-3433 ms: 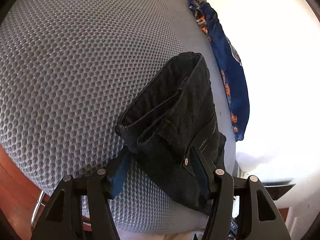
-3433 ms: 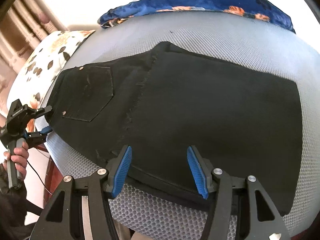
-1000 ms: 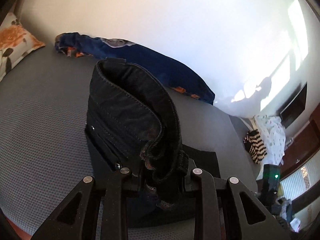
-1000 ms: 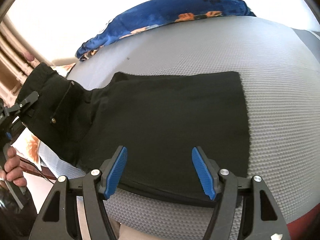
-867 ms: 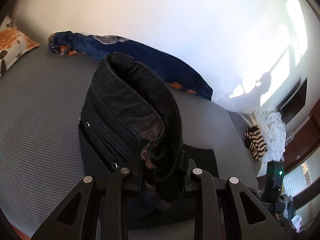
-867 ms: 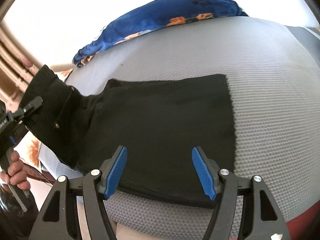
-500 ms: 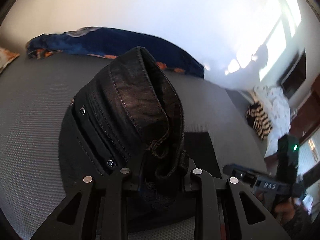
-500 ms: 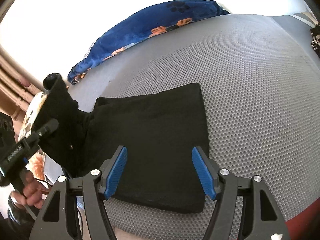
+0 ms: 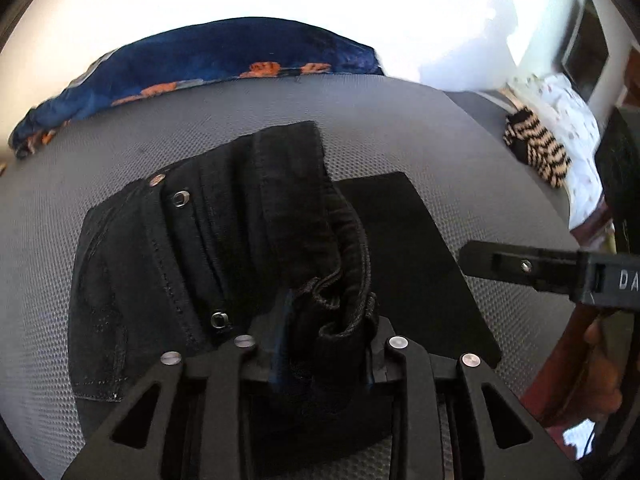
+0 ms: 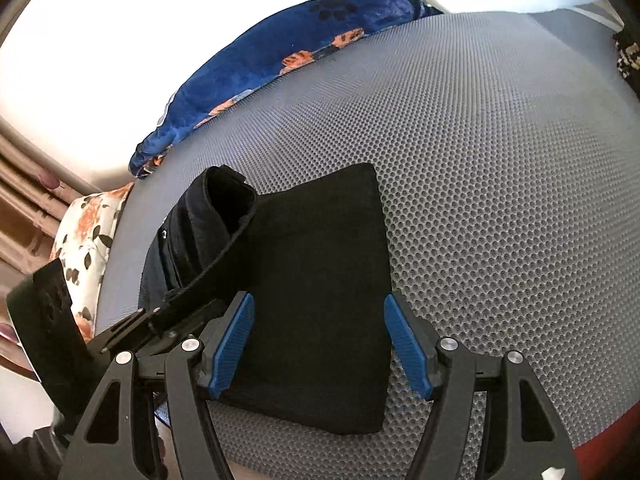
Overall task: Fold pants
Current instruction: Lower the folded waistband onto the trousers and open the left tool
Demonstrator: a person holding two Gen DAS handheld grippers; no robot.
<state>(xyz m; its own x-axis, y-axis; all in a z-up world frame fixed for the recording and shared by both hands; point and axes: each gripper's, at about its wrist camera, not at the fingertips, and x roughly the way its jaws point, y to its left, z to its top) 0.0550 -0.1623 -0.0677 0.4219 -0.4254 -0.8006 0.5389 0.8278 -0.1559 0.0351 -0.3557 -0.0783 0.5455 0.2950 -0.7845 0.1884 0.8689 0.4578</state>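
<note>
Black pants (image 10: 320, 292) lie folded on a grey mesh bed surface (image 10: 500, 200). My left gripper (image 9: 320, 344) is shut on the bunched waistband (image 9: 316, 248) and holds it over the folded legs (image 9: 404, 248); rivets and a pocket edge show on its left. It shows in the right wrist view (image 10: 168, 316) at lower left. My right gripper (image 10: 320, 340) is open, its blue pads either side of the near edge of the folded legs, gripping nothing. It shows at the right of the left wrist view (image 9: 520, 268).
A blue blanket with orange patches (image 10: 288, 48) lies along the far edge by the white wall. A floral pillow (image 10: 88, 232) sits at the left. A striped cloth (image 9: 536, 148) lies on white bedding at the right. A red bed edge (image 10: 600, 448) shows at bottom right.
My left gripper has carried the waistband across toward the right gripper, over the folded legs. The visible pants have become shorter. The right gripper has stayed open at the near edge.
</note>
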